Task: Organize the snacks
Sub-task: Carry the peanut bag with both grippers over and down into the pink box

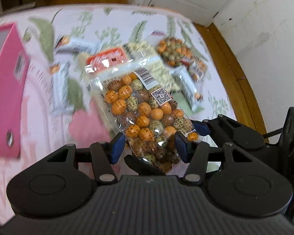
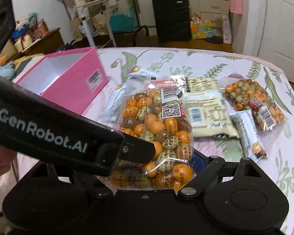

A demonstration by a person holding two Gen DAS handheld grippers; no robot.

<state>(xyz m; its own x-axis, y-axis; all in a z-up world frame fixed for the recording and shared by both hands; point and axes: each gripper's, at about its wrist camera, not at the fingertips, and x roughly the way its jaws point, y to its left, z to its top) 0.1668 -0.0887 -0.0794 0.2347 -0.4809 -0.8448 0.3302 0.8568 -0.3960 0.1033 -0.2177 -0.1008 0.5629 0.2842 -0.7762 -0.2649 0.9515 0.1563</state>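
Clear bag of coated nuts [image 1: 145, 115], lifted above the flowered cloth [image 1: 111, 19] for transfer to the pink box [image 2: 68, 78], is clamped at its lower end by the left gripper [image 1: 150, 146] and flanked by the wide-spread right gripper [image 2: 166, 156], whose hold cannot be told.

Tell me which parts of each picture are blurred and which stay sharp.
Left wrist view: the held bag of coated nuts is sharp, while the bedspread, pink box and loose snack packets behind smear with motion. Right wrist view: mostly crisp, only mild softness on the white packet; fisheye bends both.
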